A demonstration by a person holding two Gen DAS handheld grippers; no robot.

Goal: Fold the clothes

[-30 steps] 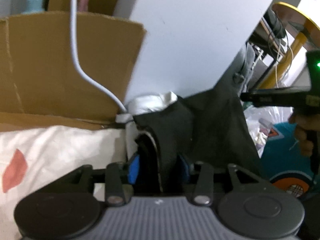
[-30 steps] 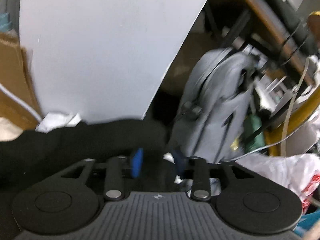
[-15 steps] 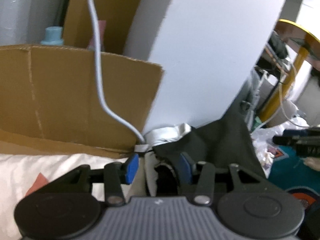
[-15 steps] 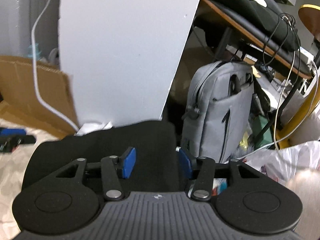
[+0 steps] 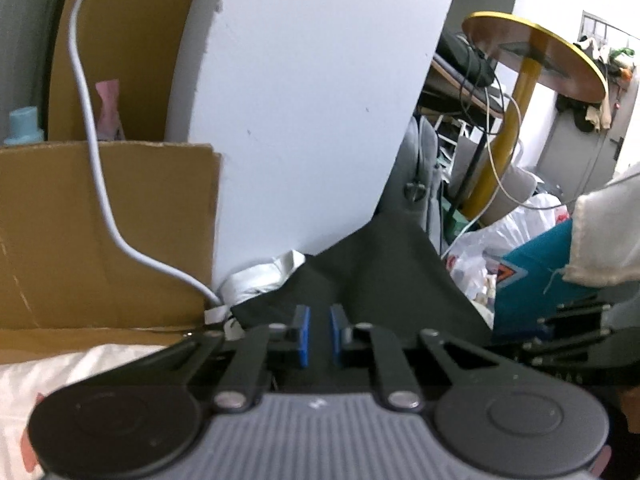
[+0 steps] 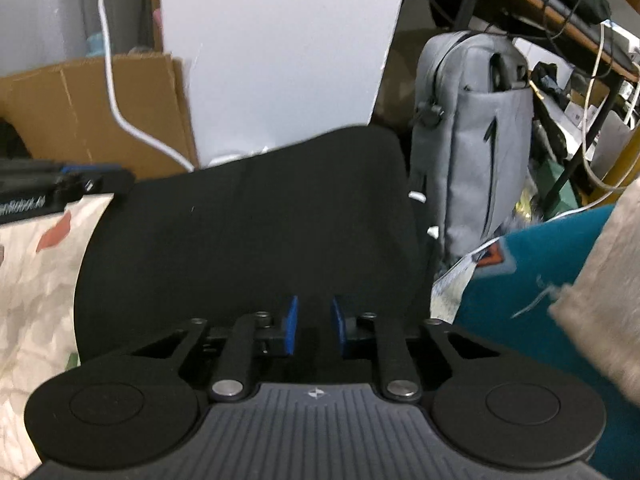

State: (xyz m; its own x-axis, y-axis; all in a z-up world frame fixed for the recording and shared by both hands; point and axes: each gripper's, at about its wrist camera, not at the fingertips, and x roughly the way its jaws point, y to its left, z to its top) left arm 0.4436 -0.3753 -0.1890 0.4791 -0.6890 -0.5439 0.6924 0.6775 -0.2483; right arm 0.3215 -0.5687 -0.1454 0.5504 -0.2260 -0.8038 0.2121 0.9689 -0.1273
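Note:
A black garment (image 6: 248, 232) lies flat on a pale patterned sheet (image 6: 36, 280), its far edge against a white board. My right gripper (image 6: 314, 326) points down at the garment's near part. Its jaws are closing, and black cloth fills the small gap between the blue pads. My left gripper (image 5: 319, 334) sits low at the garment's (image 5: 372, 272) far left corner. Its jaws are closing too, nearly together, with dark cloth in the slit. From the right wrist view the left gripper (image 6: 116, 179) reaches in at that corner. A pale sleeve (image 5: 600, 236) shows above the right tool.
A white board (image 5: 320, 100) and a cardboard sheet (image 5: 108, 232) stand behind the garment, with a white cable (image 5: 96, 184) hanging in front. A grey backpack (image 6: 476, 128) and a teal bag (image 6: 520, 280) crowd the right side. Beyond is a yellow round table (image 5: 532, 56).
Both pairs of blue pads went from wide apart to nearly together. The right gripper drew back and down, so more of the garment shows. The left view rolled and rose slightly.

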